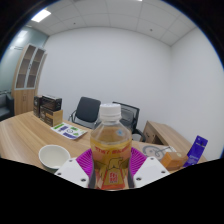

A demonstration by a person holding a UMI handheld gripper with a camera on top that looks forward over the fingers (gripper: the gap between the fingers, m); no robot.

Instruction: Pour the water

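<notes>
The fingers (111,176) are closed on a bottle (111,140), their pink pads pressed against its lower body from both sides. The bottle stands upright, white cap on, amber liquid inside. Just left of it, a white bowl (53,156) sits on the wooden counter (22,135). To the right stands a blue carton (197,149). Beyond are two office chairs (86,110) against a white wall.

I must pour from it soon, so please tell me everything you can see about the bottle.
The bottle is clear plastic, holding amber liquid, with a white cap still on and an orange-yellow label around its middle. It stands upright between the fingers of the gripper, whose purple pads press on both its sides. Its base is hidden by the fingers. A white bowl sits apart on the table beside it.
</notes>
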